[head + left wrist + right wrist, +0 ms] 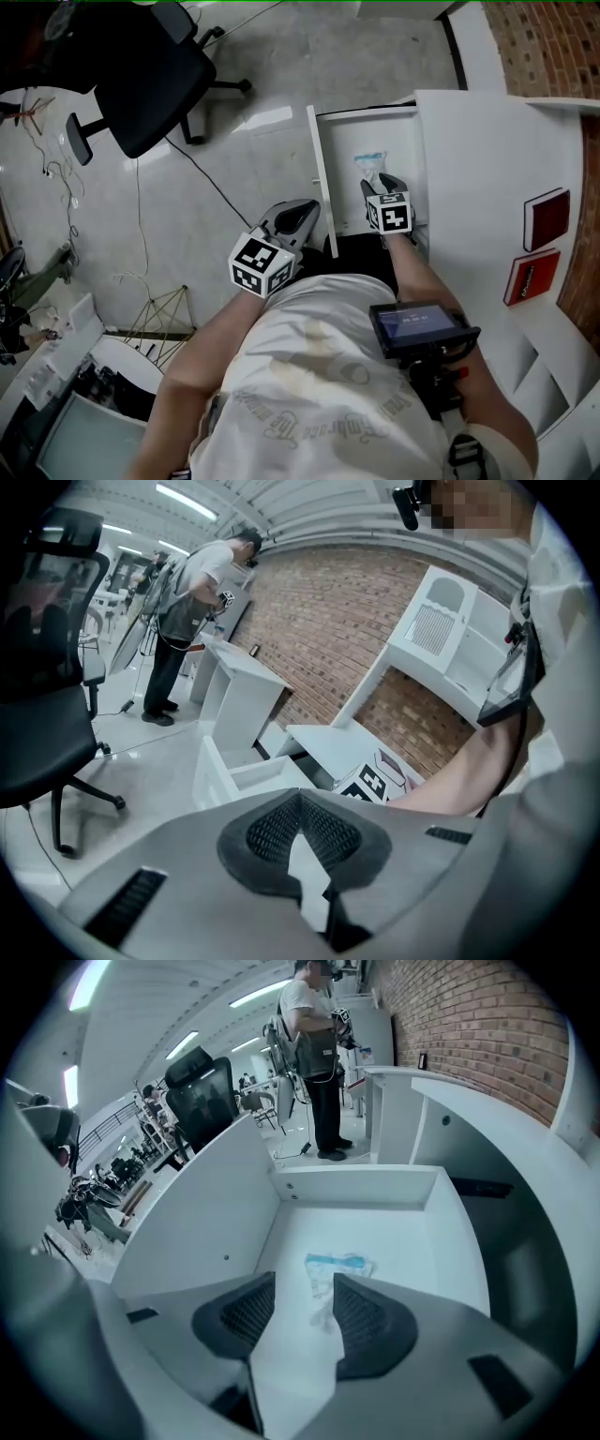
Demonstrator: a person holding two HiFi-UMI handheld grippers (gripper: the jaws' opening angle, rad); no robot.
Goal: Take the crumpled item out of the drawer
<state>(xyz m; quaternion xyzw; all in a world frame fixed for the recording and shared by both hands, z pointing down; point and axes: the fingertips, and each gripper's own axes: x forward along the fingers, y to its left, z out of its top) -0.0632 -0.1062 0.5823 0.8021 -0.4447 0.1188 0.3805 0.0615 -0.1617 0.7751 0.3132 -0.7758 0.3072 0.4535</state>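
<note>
Reaching in: the right gripper (302, 1305) hung over the open drawer (211, 1218), jaws parted and empty, with the crumpled item (338, 1265) on the drawer floor just beyond its tips. Next, I'd say, drop and pinch. The left gripper (302, 829) was clenched on nothing, outside the drawer. Only the drawer walls crowded the reach; the office chair (155, 66) stood well apart.

The crumpled item (328, 1274) is a small, thin, whitish wrapper, creased and bunched, with a light blue band across its far end; it lies flat and loose on the drawer floor, roughly midway between the two side walls and clear of both; it touches none of the walls. The drawer (356, 1188) is white, deep and box-shaped, with plain smooth walls and two small fixings showing on its far wall; it stands pulled out, open at the top, and the wrapper is all it holds.
</note>
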